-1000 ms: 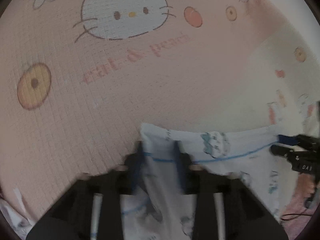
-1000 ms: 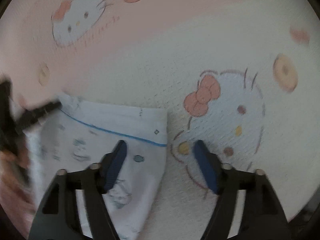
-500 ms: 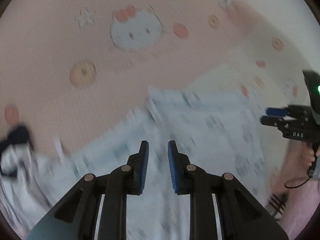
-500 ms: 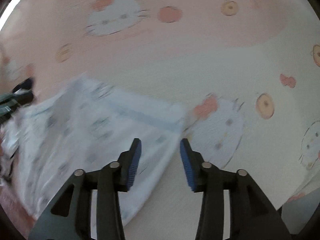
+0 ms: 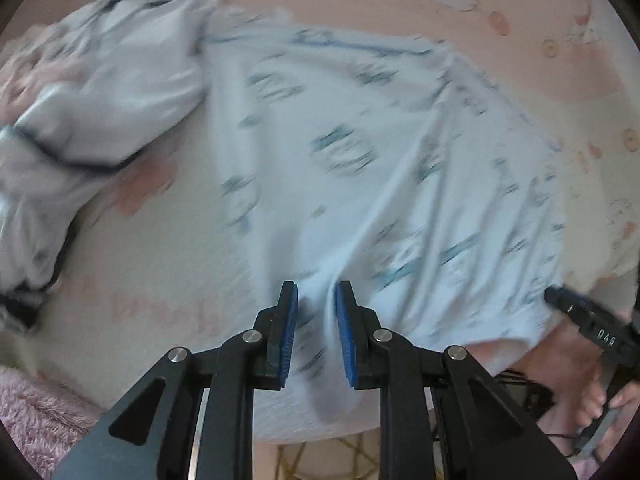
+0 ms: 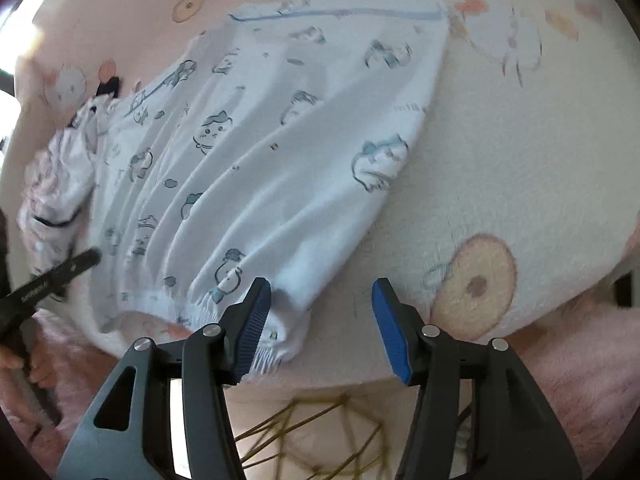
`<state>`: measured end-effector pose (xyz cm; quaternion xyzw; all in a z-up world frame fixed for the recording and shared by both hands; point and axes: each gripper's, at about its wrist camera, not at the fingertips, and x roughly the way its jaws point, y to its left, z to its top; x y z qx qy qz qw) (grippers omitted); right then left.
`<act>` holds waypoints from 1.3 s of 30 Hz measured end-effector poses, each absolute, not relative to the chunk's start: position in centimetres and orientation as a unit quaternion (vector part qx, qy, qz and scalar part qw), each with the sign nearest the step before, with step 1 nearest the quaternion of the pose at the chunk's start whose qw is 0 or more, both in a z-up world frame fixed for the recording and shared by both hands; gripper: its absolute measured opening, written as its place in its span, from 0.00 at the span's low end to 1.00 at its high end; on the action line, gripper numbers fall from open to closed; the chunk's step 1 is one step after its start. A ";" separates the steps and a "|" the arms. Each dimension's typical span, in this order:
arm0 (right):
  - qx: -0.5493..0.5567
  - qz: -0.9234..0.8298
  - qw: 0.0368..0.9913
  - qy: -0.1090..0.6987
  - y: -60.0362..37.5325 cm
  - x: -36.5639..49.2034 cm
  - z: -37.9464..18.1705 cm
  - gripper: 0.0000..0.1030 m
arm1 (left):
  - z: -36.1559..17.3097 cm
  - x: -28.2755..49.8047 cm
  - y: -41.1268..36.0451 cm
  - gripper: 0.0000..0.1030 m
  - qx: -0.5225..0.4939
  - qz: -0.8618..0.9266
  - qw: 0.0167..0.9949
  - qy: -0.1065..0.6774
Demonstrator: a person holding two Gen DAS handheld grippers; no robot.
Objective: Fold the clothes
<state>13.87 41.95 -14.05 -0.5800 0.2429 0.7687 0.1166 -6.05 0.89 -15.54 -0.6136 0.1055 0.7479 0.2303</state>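
Both tools have pulled back toward the near edge since 1 s ago, so the whole pale blue printed garment [image 6: 272, 168] is now showing, lying spread w/ wrinkles on the pink cartoon-print blanket [image 6: 520, 168]. Left tool [image 5: 316, 332] is sitting narrowly open, cloth bunching between its pads but not pinched. Right tool [image 6: 322, 320] is gaping wide, holding nothing, left pad over the elastic waistband corner. Crumpled white clothing [image 5: 92, 92] is lying beside the garment.

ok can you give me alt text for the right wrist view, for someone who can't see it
A pale blue garment printed with small cartoon animals lies spread on a pink and cream cartoon-cat blanket. The right hand-held gripper is open at the garment's gathered near corner. The left hand-held gripper reaches in from the left edge.
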 end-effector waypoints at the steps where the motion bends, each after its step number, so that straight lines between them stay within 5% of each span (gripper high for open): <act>1: -0.588 0.773 0.118 0.206 41.1 13.6 -14.5 0.49 | -15.8 -5.9 0.0 0.21 -0.619 0.747 0.225 0.090; 4: -0.595 0.784 0.135 0.116 39.3 14.0 -14.6 0.36 | -15.2 -5.9 -2.5 0.23 -0.622 0.748 0.232 0.009; 8: -0.580 0.784 0.128 0.178 40.0 16.1 -13.6 0.35 | -15.3 -5.5 -5.6 0.29 -0.625 0.741 0.236 -0.068; 12: -0.553 0.778 0.093 0.283 40.8 17.6 -12.9 0.57 | -15.7 -4.5 -8.0 0.30 -0.636 0.716 0.256 -0.134; 19: -0.586 0.761 0.096 0.263 40.0 14.3 -15.8 0.60 | -17.8 -3.5 -6.0 0.31 -0.667 0.687 0.260 -0.121; 20: -0.589 0.763 0.092 0.248 39.7 14.0 -15.6 0.56 | -18.0 -3.5 -5.6 0.31 -0.667 0.689 0.259 -0.117; 22: -0.591 0.767 0.077 0.237 39.1 13.9 -15.3 0.23 | -17.7 -3.3 -5.3 0.31 -0.662 0.696 0.256 -0.105; 23: -0.591 0.769 0.069 0.232 38.8 13.8 -15.1 0.15 | -17.6 -3.3 -5.5 0.31 -0.661 0.698 0.255 -0.104; 30: -0.573 0.778 0.121 0.228 41.6 15.2 -12.9 0.05 | -17.6 -2.8 -5.4 0.36 -0.656 0.704 0.259 -0.080; 33: -0.562 0.785 0.123 0.232 41.9 14.9 -12.2 0.13 | -17.6 -2.7 -5.1 0.37 -0.655 0.705 0.262 -0.074; 37: -0.547 0.814 0.067 0.182 38.1 13.0 -10.9 0.56 | -17.6 -2.7 -4.9 0.38 -0.654 0.706 0.263 -0.069; 39: -0.548 0.827 0.034 0.118 35.1 12.4 -10.6 0.60 | -17.6 -2.6 -4.6 0.38 -0.655 0.707 0.260 -0.068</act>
